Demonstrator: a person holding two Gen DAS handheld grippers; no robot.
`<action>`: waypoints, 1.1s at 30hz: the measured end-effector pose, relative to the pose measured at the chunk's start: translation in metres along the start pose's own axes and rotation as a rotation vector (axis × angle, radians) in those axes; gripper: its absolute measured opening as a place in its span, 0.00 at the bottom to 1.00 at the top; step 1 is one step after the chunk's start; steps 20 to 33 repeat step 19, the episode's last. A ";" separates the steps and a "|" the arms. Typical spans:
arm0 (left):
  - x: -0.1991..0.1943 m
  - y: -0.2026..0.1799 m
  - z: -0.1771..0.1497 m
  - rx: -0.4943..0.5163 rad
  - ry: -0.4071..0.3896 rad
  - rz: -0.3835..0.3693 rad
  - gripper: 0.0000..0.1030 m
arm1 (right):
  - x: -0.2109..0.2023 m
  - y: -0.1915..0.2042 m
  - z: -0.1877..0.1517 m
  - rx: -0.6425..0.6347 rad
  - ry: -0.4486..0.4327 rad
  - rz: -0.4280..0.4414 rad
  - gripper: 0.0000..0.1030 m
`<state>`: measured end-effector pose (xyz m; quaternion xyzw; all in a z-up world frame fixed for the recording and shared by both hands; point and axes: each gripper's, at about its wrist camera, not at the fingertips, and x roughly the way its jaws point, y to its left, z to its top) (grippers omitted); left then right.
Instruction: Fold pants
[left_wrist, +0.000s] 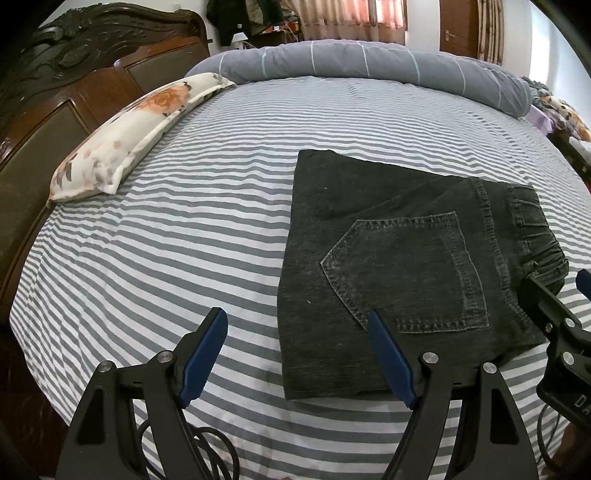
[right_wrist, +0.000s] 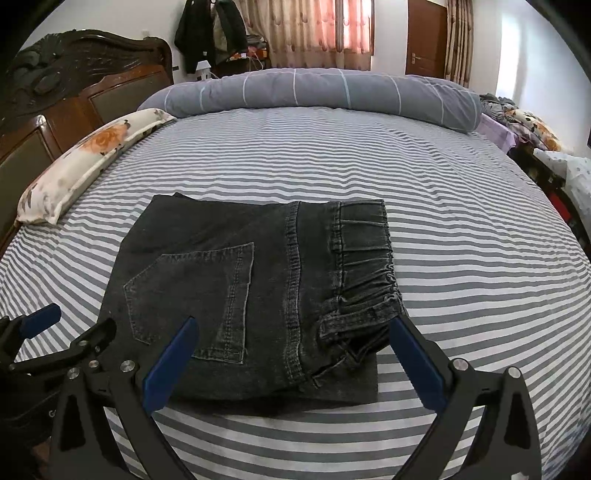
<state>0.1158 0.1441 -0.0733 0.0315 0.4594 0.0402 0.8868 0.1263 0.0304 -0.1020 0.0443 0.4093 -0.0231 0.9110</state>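
While both the left gripper (left_wrist: 297, 332) and right gripper (right_wrist: 291, 341) hang empty, jaws spread, the pants (right_wrist: 240, 295) lie folded — pressing layers flat seems all that remains.

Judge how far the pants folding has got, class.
Done: the dark grey denim pants lie folded into a compact stack on the grey-and-white striped bedsheet, back pocket and elastic waistband on top. In hand: nothing; the left gripper and right gripper are both open. Left: perhaps squaring the edges.
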 end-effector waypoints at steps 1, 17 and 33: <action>0.001 0.000 0.000 0.003 0.002 0.004 0.76 | 0.000 0.000 0.000 0.000 -0.001 -0.002 0.99; 0.005 0.003 0.000 -0.001 0.019 -0.005 0.76 | 0.004 0.000 0.000 -0.001 -0.002 0.000 0.99; 0.005 0.003 0.001 -0.007 0.019 -0.011 0.76 | 0.004 0.000 0.001 -0.003 -0.002 0.000 0.99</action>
